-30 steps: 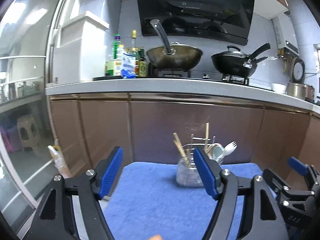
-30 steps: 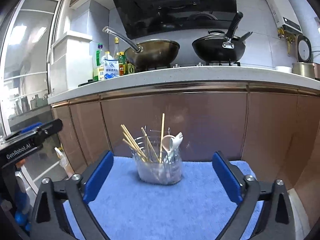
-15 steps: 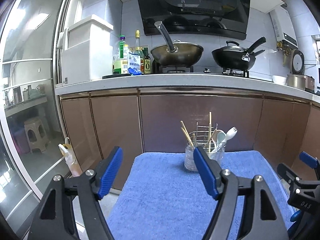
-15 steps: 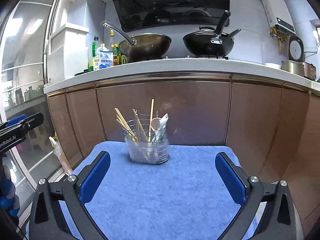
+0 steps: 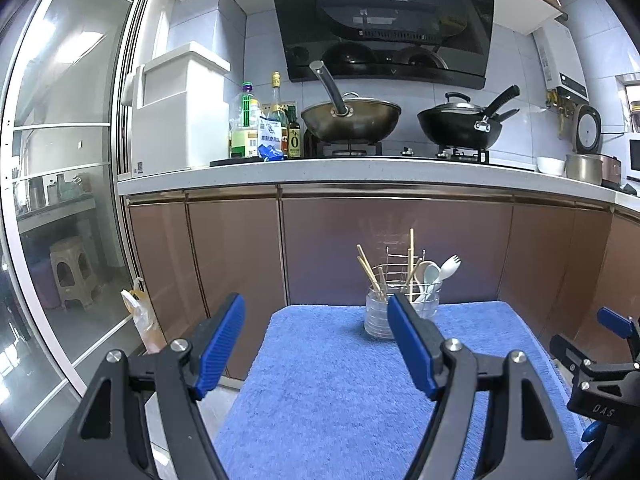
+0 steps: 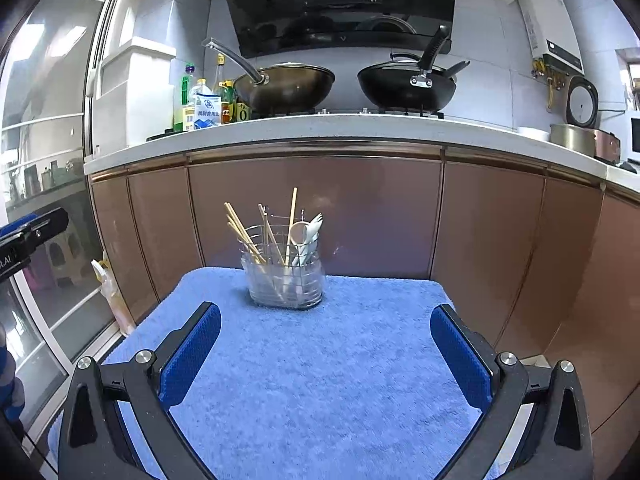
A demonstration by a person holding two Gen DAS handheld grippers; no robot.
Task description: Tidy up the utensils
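While both rigs are hovering over the blue terry towel that covers the surface, I am noting nothing loose lying on it. Left hand-held gripper: jaws standing wide apart, holding nothing. Right hand-held gripper: jaws spread wider, also holding nothing.

I am finding every utensil gathered in the clear ribbed plastic holder with a wire basket insert, which is standing upright at the far edge of the towel, near the brown cabinet doors. Thin wooden chopsticks are leaning out to its left side, one more is standing near upright, and a white plastic spoon and white plastic fork are crowding the right side.

Handling, as I am judging it: the chopsticks are looking light, stiff and thin, liable to roll or pivot between the pads, so I am planning to pinch one at its exposed upper third. The plastic spoon and fork are looking light and smooth, possibly slippery, best taken by the neck below the head. The holder seems light and tippy; I am expecting any sideways pull to drag it.
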